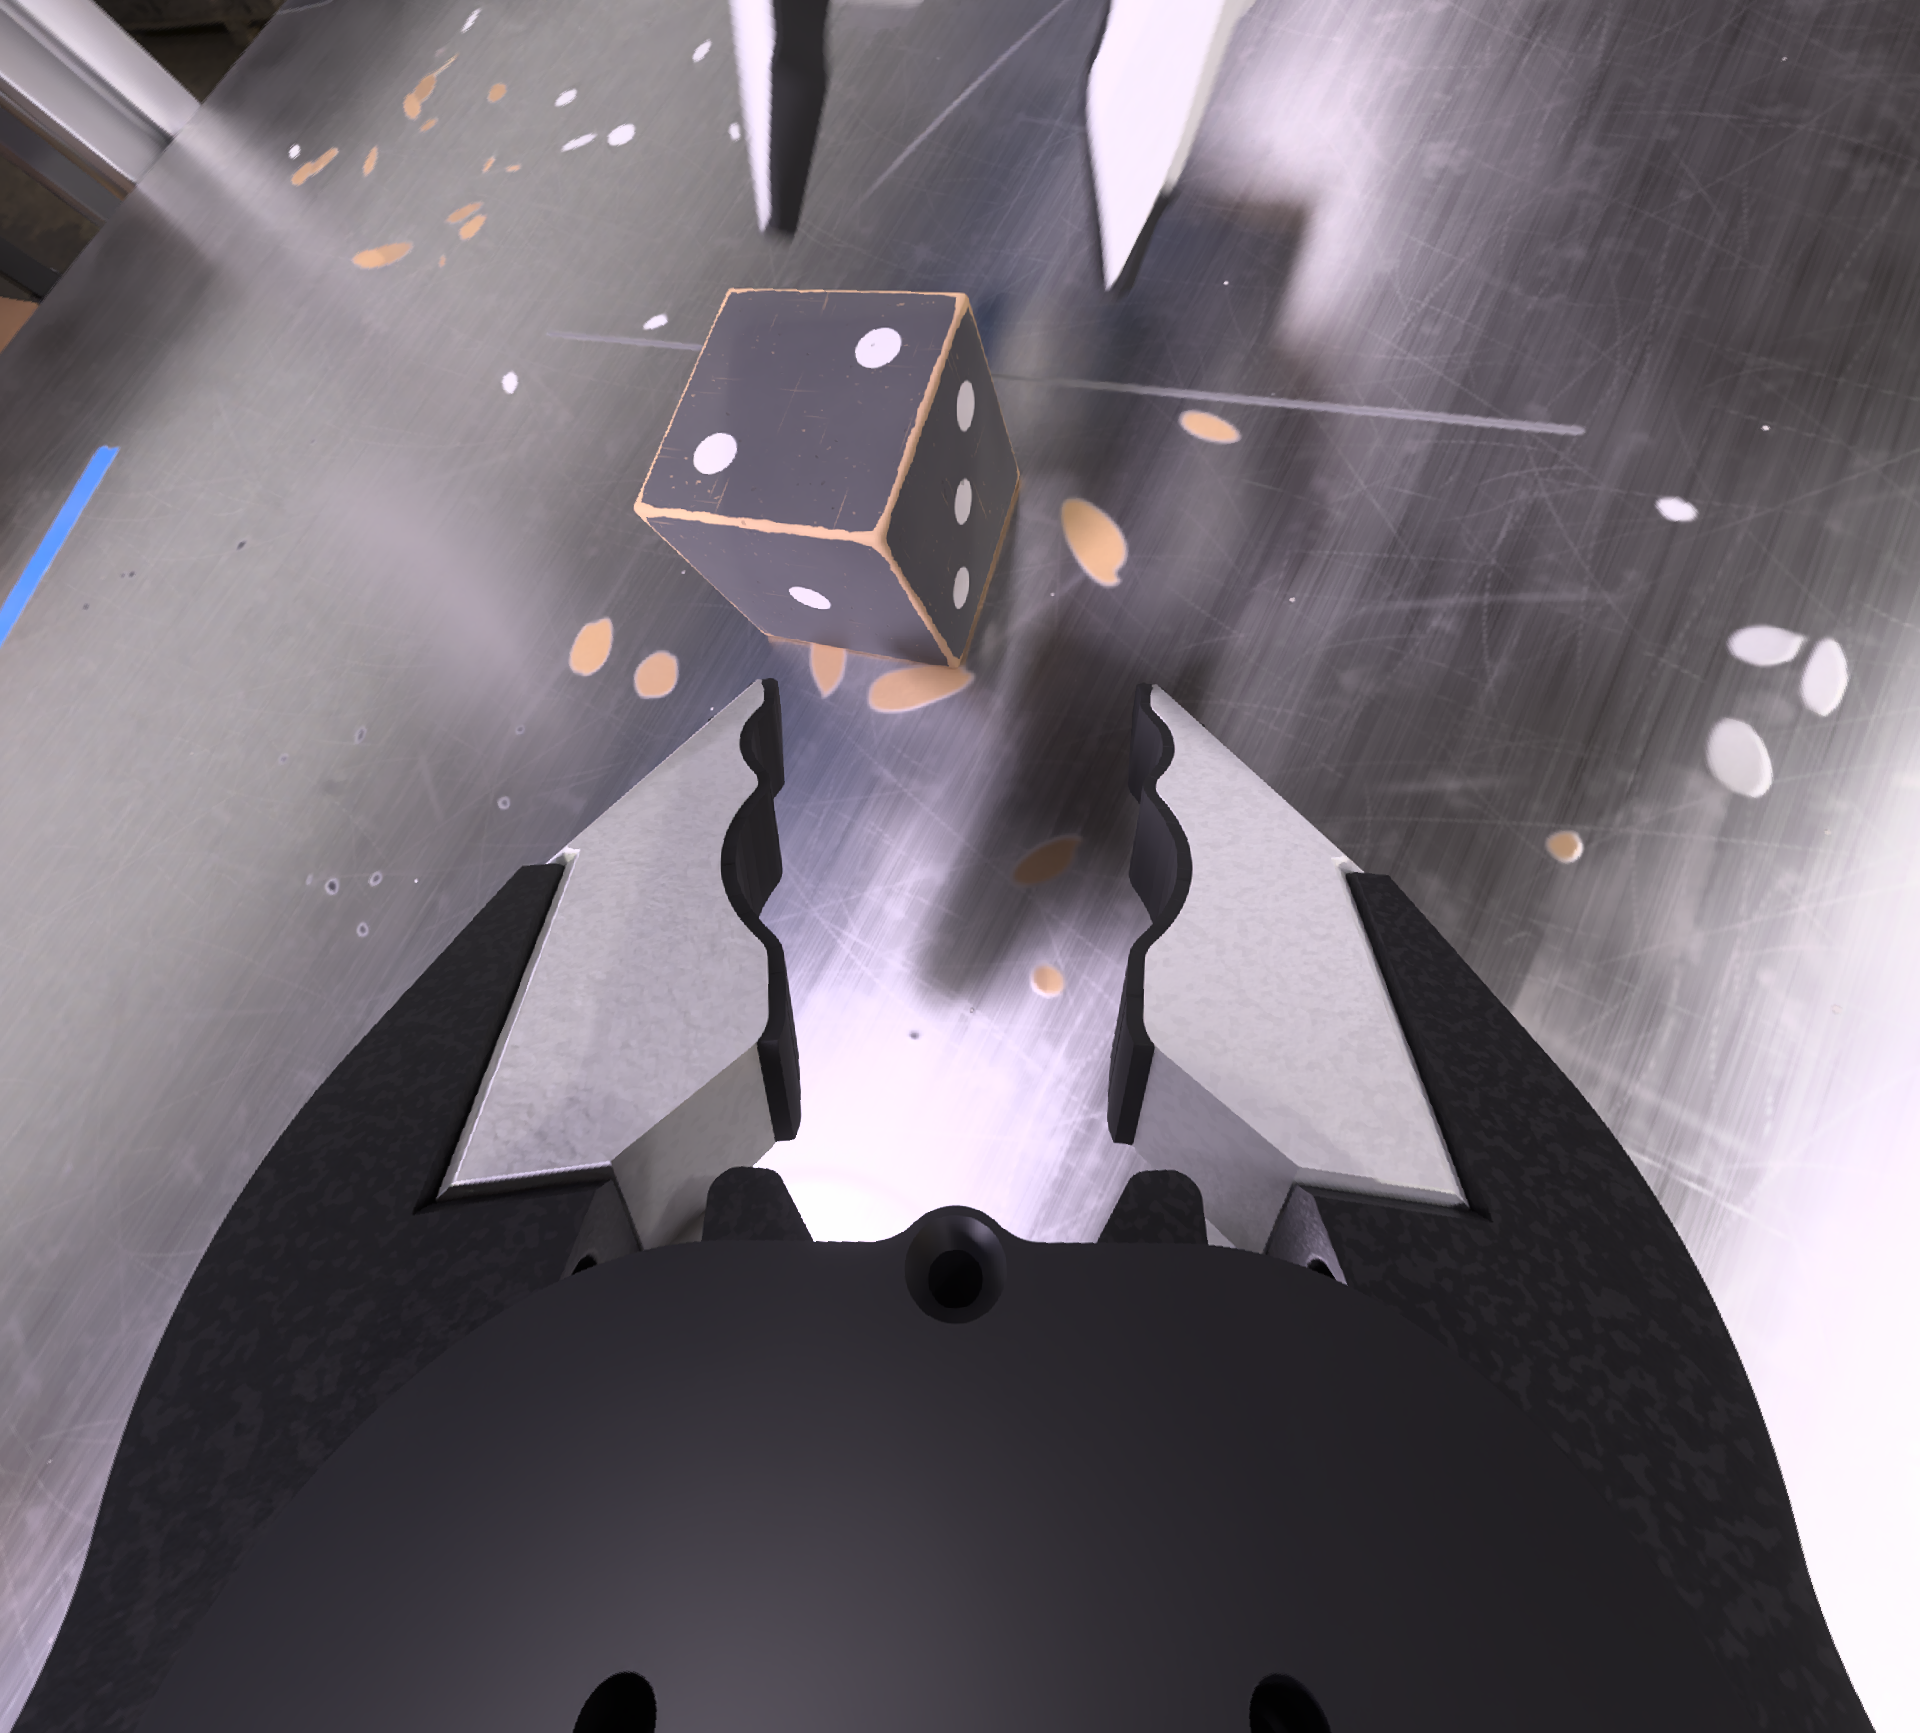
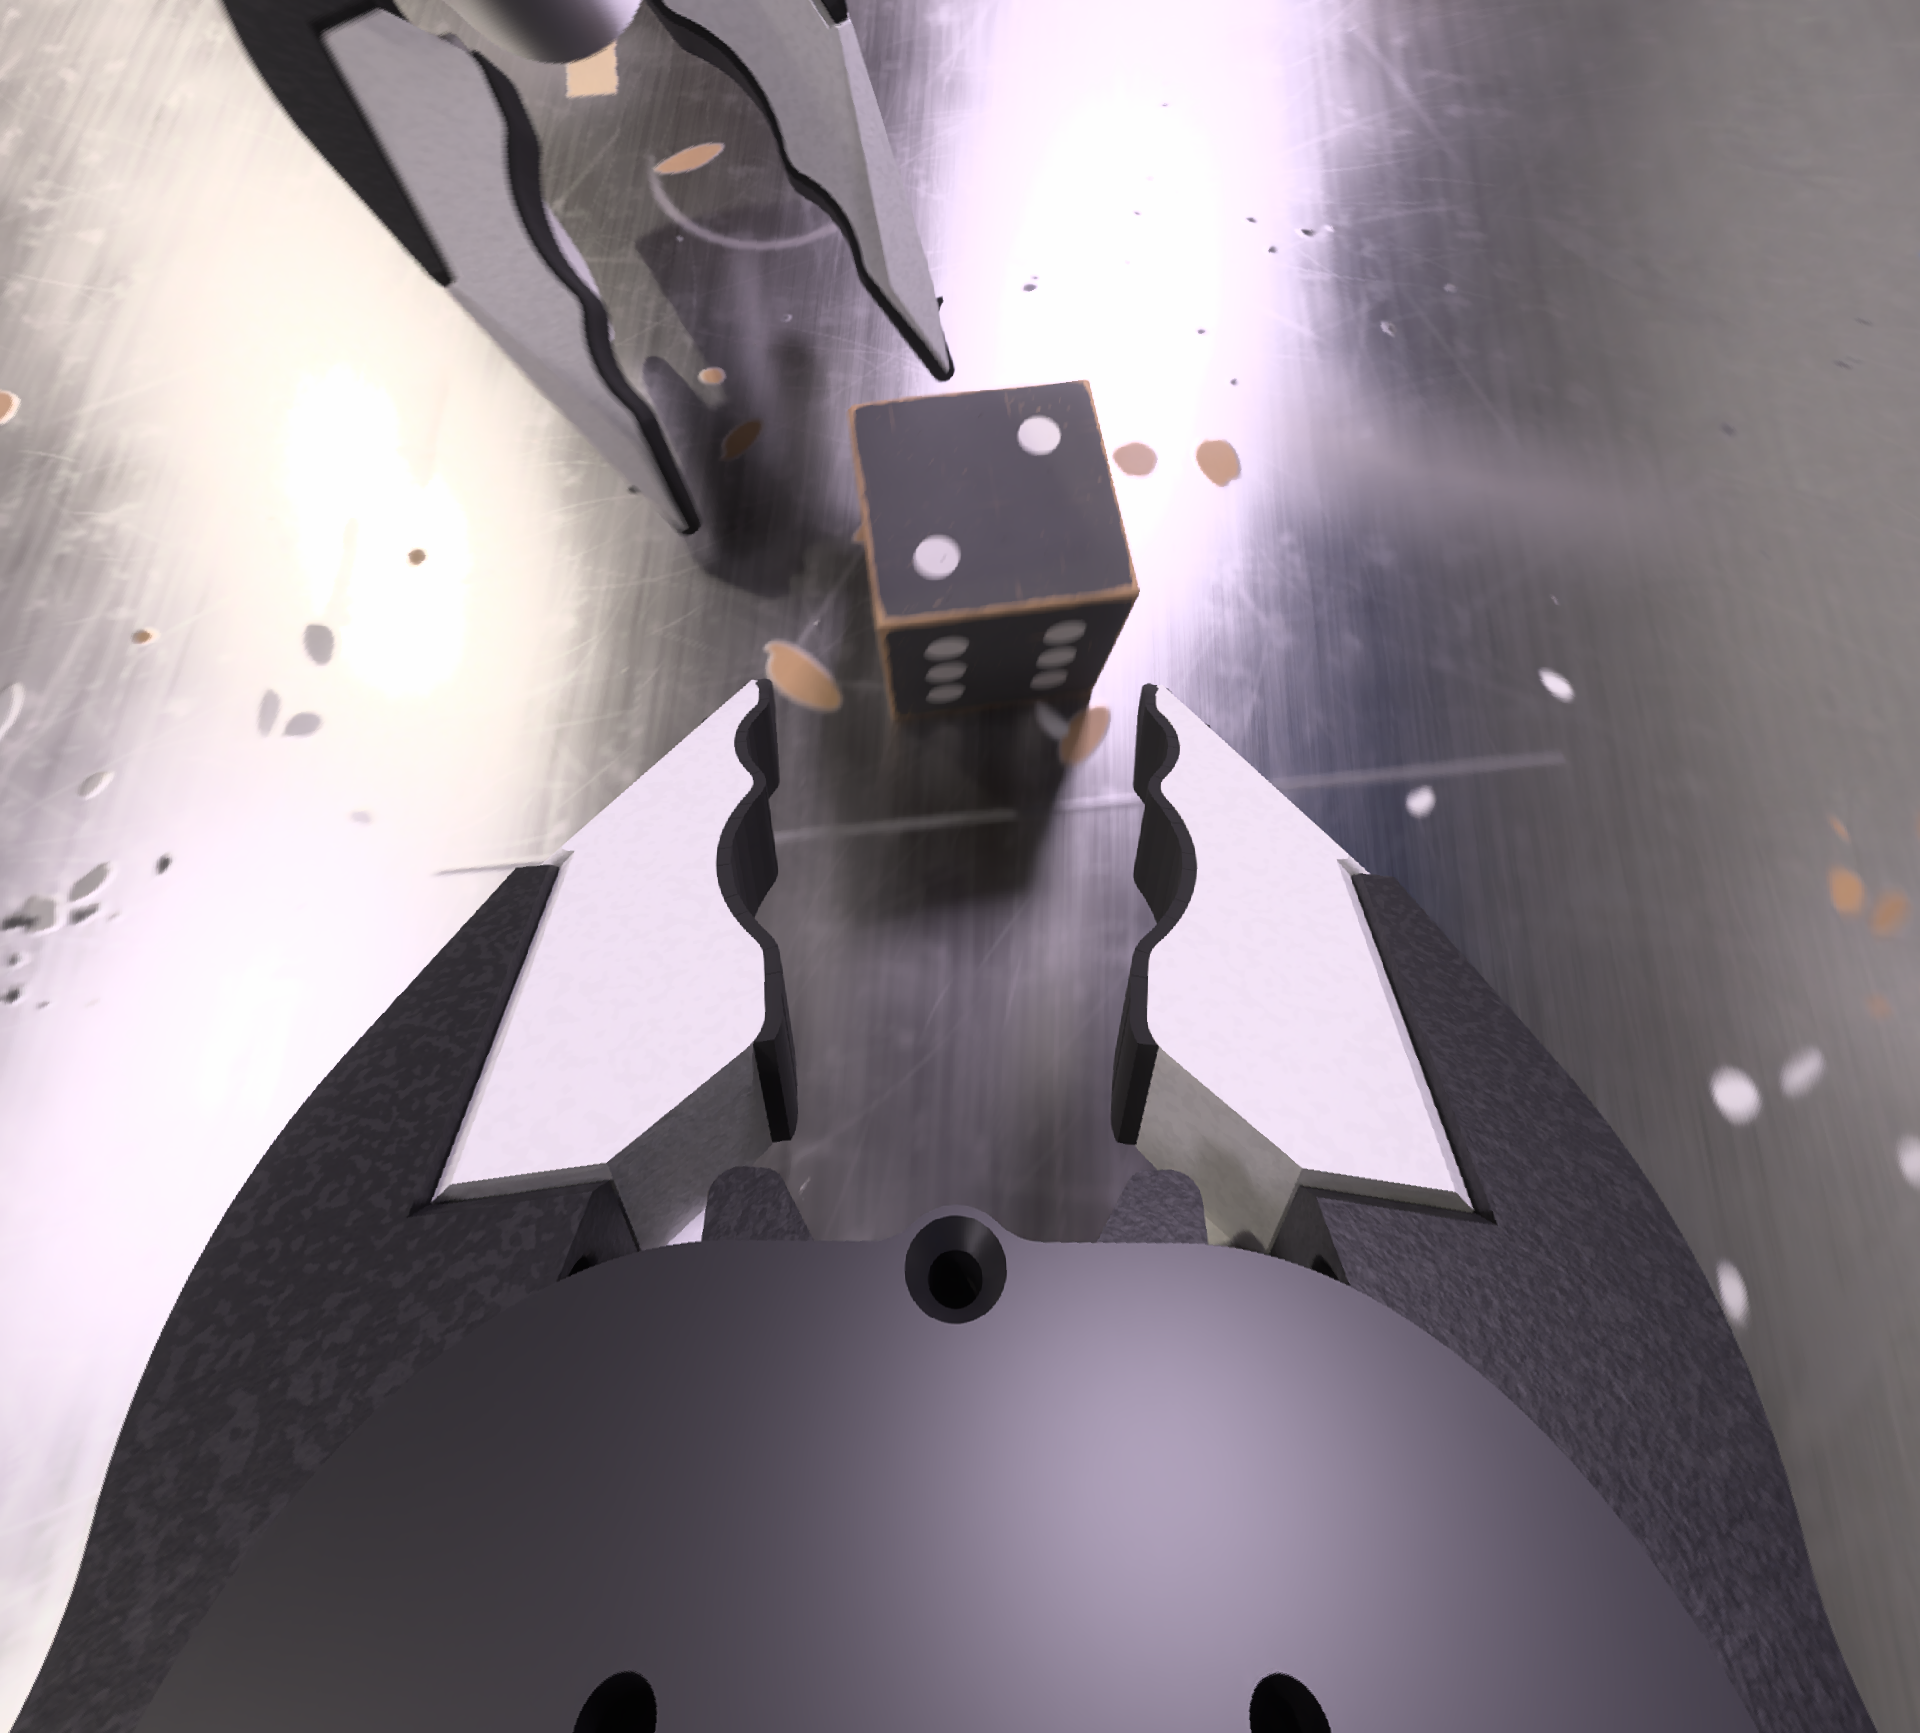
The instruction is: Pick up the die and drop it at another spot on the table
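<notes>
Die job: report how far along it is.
Done: nothing that shows. The die sits on the metal table, gripped by neither tool.
In hand: both grippers are open and aimed at it from opposite sides, the left gripper and the right gripper each stopping short of the die.
Left: close on the die, lift it, carry it and drop it at another spot.

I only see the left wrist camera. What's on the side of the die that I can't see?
Observer: The die shows six white pips on the face toward the right gripper.
Operator: Is that gripper holding it?
Observer: No, its jaws stand open, and the die sits just beyond its fingertips.
Operator: Is my gripper touching it?
Observer: Seemingly not; the left gripper is open, one fingertip near the die's far top edge.
</notes>
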{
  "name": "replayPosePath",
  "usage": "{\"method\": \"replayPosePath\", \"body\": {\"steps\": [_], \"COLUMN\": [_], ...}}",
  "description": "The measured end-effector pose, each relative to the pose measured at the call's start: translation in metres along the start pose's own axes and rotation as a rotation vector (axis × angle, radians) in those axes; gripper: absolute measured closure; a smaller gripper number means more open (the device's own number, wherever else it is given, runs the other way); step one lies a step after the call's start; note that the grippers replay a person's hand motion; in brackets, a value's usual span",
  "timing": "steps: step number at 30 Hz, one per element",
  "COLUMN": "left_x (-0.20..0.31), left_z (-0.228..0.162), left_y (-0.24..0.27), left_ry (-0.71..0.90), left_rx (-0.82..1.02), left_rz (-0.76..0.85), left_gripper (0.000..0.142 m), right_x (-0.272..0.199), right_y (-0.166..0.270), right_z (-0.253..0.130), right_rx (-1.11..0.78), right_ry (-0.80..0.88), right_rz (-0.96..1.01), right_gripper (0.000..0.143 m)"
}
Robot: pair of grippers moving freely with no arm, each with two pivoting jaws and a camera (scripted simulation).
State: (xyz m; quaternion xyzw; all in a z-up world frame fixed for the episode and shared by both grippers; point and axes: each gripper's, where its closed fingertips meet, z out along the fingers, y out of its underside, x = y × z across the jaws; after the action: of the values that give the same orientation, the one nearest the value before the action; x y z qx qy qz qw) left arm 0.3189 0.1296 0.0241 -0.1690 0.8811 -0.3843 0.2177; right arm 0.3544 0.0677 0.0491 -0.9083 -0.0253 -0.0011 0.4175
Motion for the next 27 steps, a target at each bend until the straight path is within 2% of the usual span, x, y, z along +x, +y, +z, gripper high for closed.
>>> {"method": "replayPosePath", "body": {"steps": [4, 6, 8, 12, 17, 23, 27], "left_x": [0.002, 0.003, 0.003, 0.007, 0.036, 0.089, 0.116], "left_z": [0.0, -0.001, -0.001, 0.0, 0.026, 0.103, 0.164], "left_y": [0.0, 0.0, 0.0, -0.003, -0.043, -0.131, -0.206], "left_ry": [0.012, 0.02, 0.024, 0.026, 0.077, 0.145, 0.178], "left_rx": [0.004, 0.006, 0.007, 0.01, 0.054, 0.056, 0.11], "left_rz": [0.007, 0.01, 0.014, 0.019, 0.003, 0.075, 0.138], "left_gripper": [0.075, 0.075, 0.075, 0.075, 0.077, 0.078, 0.078], "right_x": [0.005, 0.005, 0.004, -0.01, -0.035, -0.032, -0.02], "right_y": [-0.001, -0.002, -0.002, 0.002, 0.026, 0.112, 0.175], "right_z": [0.036, 0.044, 0.044, 0.021, -0.068, -0.202, -0.274], "right_rx": [-0.067, -0.07, -0.088, -0.125, -0.082, -0.049, -0.019], "right_ry": [-0.109, -0.144, -0.147, -0.112, -0.046, 0.156, 0.302], "right_rz": [-0.052, -0.067, -0.09, -0.091, -0.077, 0.081, 0.228], "right_gripper": [0.068, 0.073, 0.082, 0.082, 0.082, 0.082, 0.082]}}
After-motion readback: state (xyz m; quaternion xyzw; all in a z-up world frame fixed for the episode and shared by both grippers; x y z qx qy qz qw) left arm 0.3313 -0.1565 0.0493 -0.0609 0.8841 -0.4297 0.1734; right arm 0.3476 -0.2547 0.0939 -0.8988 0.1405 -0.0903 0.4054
